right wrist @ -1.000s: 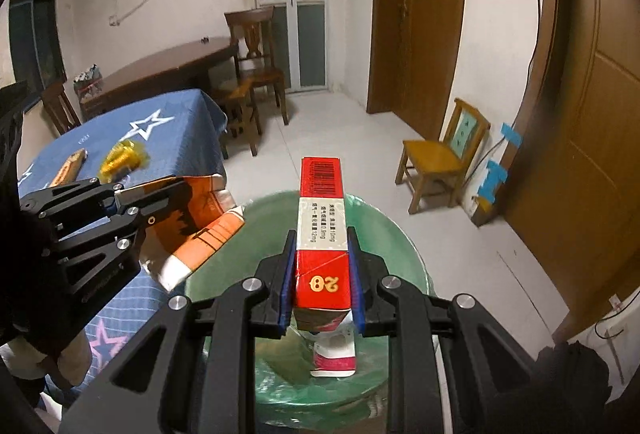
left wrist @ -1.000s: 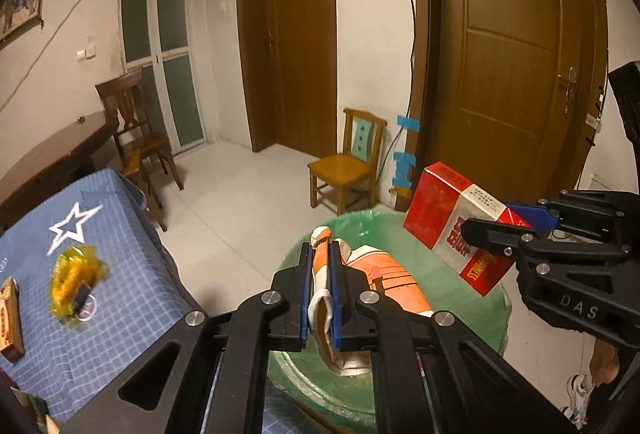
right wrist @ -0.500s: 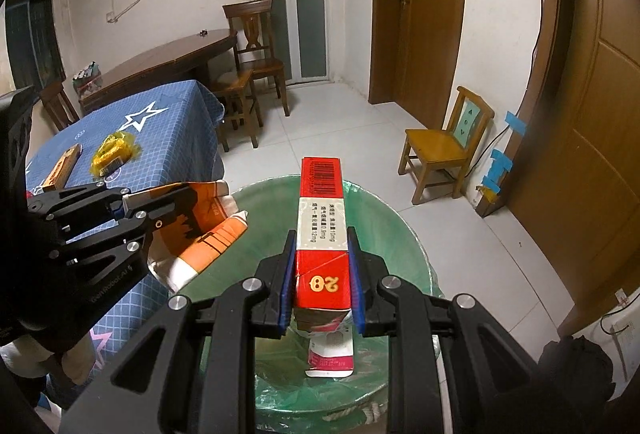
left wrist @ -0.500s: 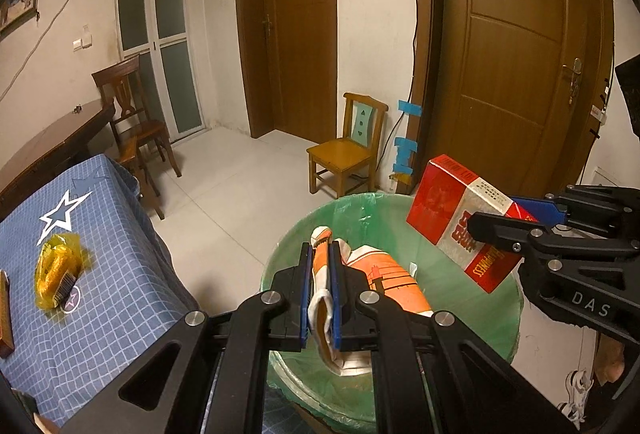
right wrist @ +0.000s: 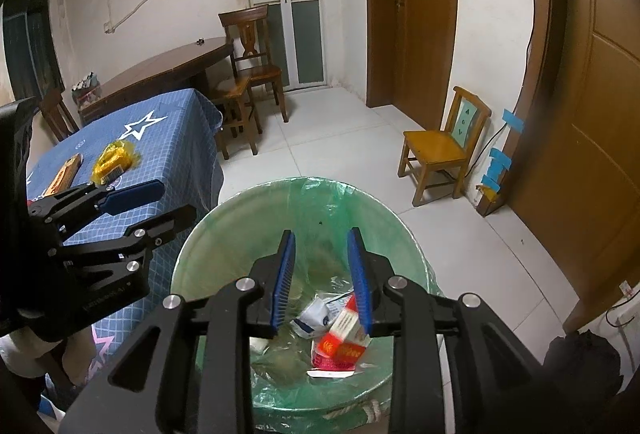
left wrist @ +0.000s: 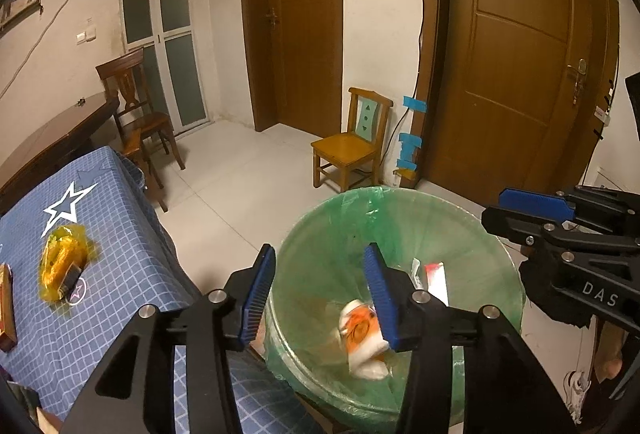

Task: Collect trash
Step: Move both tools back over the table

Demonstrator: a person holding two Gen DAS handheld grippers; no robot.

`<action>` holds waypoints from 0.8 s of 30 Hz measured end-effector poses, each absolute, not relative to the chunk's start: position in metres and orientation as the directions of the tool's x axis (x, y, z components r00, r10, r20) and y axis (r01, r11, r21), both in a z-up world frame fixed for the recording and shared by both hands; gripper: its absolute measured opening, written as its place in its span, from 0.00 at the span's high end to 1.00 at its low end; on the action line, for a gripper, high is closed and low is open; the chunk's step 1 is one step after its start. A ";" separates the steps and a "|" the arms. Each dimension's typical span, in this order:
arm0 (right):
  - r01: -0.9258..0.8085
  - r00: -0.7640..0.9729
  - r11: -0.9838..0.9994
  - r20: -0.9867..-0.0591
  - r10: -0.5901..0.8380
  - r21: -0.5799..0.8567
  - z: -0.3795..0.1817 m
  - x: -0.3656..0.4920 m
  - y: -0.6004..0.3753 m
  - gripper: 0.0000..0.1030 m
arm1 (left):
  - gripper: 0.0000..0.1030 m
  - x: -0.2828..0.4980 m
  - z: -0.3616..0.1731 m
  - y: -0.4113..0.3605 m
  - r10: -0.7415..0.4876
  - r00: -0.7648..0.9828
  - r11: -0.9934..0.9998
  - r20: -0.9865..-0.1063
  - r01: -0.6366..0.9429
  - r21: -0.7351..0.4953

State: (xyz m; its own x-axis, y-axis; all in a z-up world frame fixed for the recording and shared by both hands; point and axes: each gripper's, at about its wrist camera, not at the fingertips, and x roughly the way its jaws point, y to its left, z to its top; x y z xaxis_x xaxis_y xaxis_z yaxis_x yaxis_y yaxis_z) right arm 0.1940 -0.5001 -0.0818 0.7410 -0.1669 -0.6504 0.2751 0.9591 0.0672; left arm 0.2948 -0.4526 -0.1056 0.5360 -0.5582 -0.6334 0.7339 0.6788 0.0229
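My left gripper (left wrist: 320,294) is open and empty above the bin with the green liner (left wrist: 320,234). An orange-and-white wrapper (left wrist: 362,338) is blurred, falling inside the bin below it. My right gripper (right wrist: 322,280) is open and empty above the same bin (right wrist: 208,254). A red-and-white carton (right wrist: 340,342) lies among other trash at the bin's bottom. Each gripper shows in the other's view: the right one (left wrist: 532,206) at the right edge, the left one (right wrist: 144,202) at the left.
A table with a blue checked star cloth (left wrist: 100,274) stands left of the bin, bearing a yellow wrapper (left wrist: 62,266) and a brown box (left wrist: 6,306). A small wooden chair (left wrist: 348,146), a dark chair (left wrist: 136,110) and brown doors (left wrist: 520,54) stand beyond.
Both grippers opened over the bin. The orange-and-white wrapper dropped from the left one and the red carton from the right one into the bin.
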 end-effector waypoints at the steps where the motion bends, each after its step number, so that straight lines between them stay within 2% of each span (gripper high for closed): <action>1: 0.275 0.743 0.959 -0.648 -0.167 0.067 -0.081 0.193 -0.499 0.75 | 0.53 0.294 -0.105 -0.451 -0.558 0.534 0.678 -0.635 0.735 0.021; 7: 0.252 0.770 0.965 -0.619 -0.157 0.069 -0.072 0.180 -0.485 0.74 | 0.54 0.286 -0.105 -0.436 -0.560 0.521 0.671 -0.645 0.741 0.016; 14: 0.185 0.829 0.980 -0.548 -0.115 0.073 -0.060 0.154 -0.442 0.52 | 0.53 0.265 -0.099 -0.394 -0.553 0.528 0.674 -0.644 0.738 0.027; 21: 0.079 0.871 0.989 -0.491 -0.009 0.121 -0.056 0.136 -0.391 0.35 | 0.54 0.234 -0.087 -0.329 -0.544 0.556 0.689 -0.629 0.723 0.043; 24: 0.021 0.867 0.992 -0.497 0.045 0.125 -0.059 0.137 -0.365 0.33 | 0.53 0.222 -0.082 -0.283 -0.528 0.577 0.712 -0.623 0.701 0.047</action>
State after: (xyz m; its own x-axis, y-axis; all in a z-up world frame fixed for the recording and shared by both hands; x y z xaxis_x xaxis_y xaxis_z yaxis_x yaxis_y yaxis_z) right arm 0.1367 -0.3649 -0.0594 0.8666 0.0445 -0.4971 0.0210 0.9919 0.1255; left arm 0.2222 -0.2825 -0.0823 0.5774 -0.5276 -0.6231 0.7010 0.7116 0.0471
